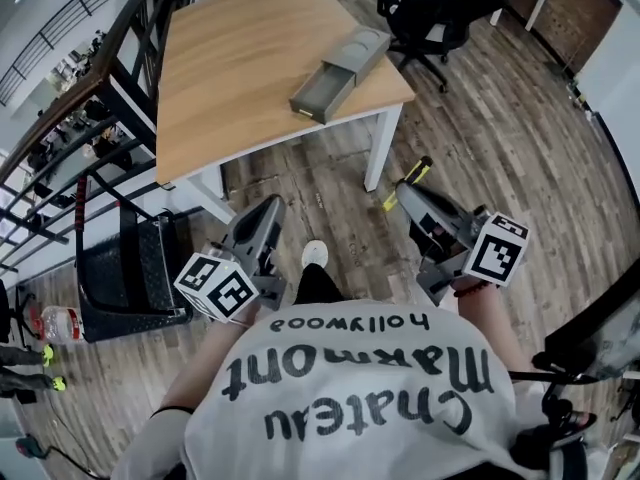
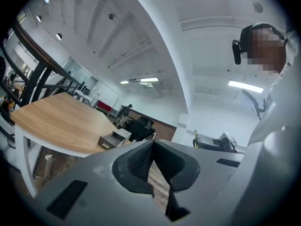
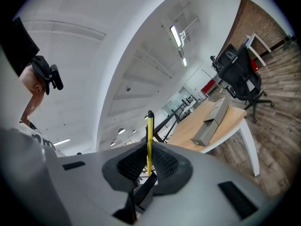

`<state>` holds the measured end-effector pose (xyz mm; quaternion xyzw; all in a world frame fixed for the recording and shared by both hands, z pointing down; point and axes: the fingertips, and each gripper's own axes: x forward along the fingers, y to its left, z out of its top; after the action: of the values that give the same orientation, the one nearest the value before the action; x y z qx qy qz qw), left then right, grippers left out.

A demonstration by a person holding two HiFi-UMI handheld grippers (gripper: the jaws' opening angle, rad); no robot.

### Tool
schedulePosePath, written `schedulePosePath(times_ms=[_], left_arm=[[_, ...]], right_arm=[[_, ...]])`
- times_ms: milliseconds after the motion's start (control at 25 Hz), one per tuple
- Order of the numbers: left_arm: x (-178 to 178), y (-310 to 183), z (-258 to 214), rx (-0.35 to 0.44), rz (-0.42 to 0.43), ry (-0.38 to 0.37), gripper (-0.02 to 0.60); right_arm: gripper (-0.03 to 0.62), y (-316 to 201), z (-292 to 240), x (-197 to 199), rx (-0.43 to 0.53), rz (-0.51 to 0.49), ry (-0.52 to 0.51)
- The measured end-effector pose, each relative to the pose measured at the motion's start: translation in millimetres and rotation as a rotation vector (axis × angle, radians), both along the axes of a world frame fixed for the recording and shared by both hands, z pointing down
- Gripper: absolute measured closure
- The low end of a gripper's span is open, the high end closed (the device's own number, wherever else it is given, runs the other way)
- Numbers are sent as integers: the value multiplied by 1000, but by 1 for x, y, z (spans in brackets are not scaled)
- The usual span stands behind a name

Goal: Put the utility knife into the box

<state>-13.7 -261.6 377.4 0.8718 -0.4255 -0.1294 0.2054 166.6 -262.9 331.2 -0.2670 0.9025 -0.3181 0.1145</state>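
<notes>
Knife (image 3: 149, 142) sits pinched in right claw (image 3: 149, 166). Left claw (image 2: 153, 149) is pressed together, empty. Box (image 1: 338, 73) lies open on worktop (image 1: 230, 78) at 12 o'clock. Carrying and placing remain.

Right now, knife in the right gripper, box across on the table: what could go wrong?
1. The knife is pinched edge-on in the right gripper, mostly sticking out; it could pivot or slip on the way.
2. The box lies near the table edge with the left gripper shut and far off; a nudge might slide it off.
</notes>
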Motion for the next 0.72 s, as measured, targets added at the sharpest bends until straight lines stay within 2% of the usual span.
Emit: schedulePosePath(times_ms=[120, 280, 440, 560, 720], left_arm=[[3, -21, -8, 5, 19, 25, 575], [5, -39, -1, -25, 61, 7, 575], [-14, -64, 16, -63, 30, 7, 575], [-34, -92, 11, -51, -8, 3, 575], [-47, -125, -4, -30, -16, 10, 575]], right_arm=[[562, -16, -6, -4, -9, 1, 7], [562, -47, -7, -15, -14, -7, 8], [562, -77, 5, -36, -34, -38, 12], [562, -100, 6, -46, -35, -40, 24], [562, -125, 5, -53, -24, -28, 72]])
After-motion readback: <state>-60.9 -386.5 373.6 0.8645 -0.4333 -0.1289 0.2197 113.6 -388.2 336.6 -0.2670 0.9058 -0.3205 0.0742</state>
